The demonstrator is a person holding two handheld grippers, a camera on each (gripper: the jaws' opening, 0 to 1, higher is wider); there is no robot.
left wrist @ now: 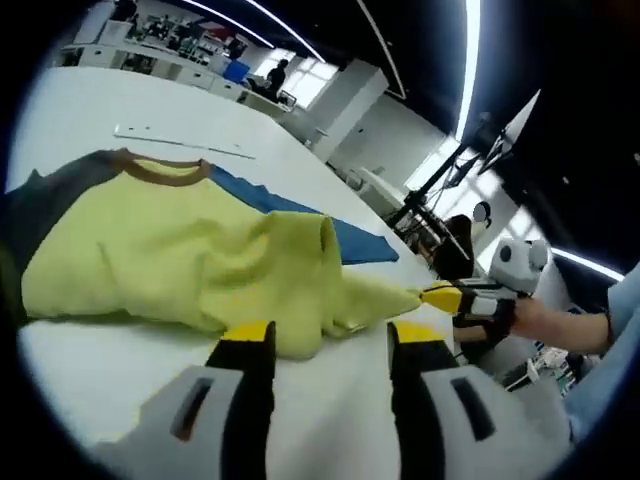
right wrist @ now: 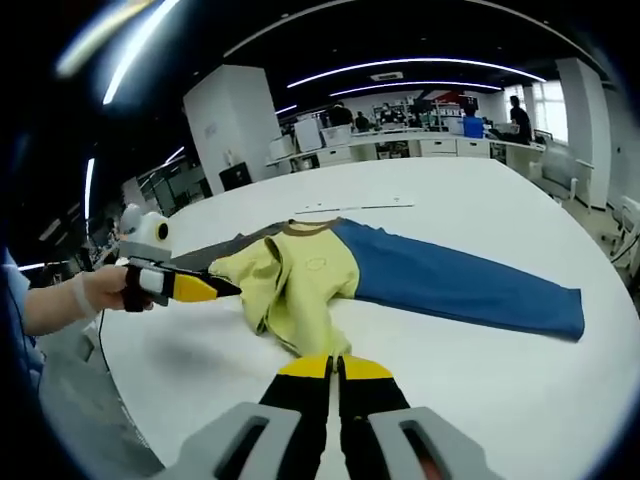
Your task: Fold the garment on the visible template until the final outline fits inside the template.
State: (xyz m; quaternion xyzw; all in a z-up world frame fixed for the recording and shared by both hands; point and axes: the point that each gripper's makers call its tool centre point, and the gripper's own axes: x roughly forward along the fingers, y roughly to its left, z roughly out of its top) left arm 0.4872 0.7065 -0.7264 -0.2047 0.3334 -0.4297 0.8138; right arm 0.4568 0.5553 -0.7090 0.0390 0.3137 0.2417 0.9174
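Observation:
A yellow shirt with a brown collar, one blue sleeve and one grey sleeve lies rumpled on the white table. My left gripper is open just short of the shirt's near fold, nothing between its jaws. My right gripper comes in from the right, shut on a corner of the yellow fabric that is drawn out to a point. In the right gripper view the shirt runs down to my shut right gripper. The blue sleeve stretches right, and the left gripper sits at the shirt's left side.
A thin pale strip lies on the table beyond the collar. A person's hands hold the grippers. The table's curved edge runs close to the left gripper. Office desks stand far behind.

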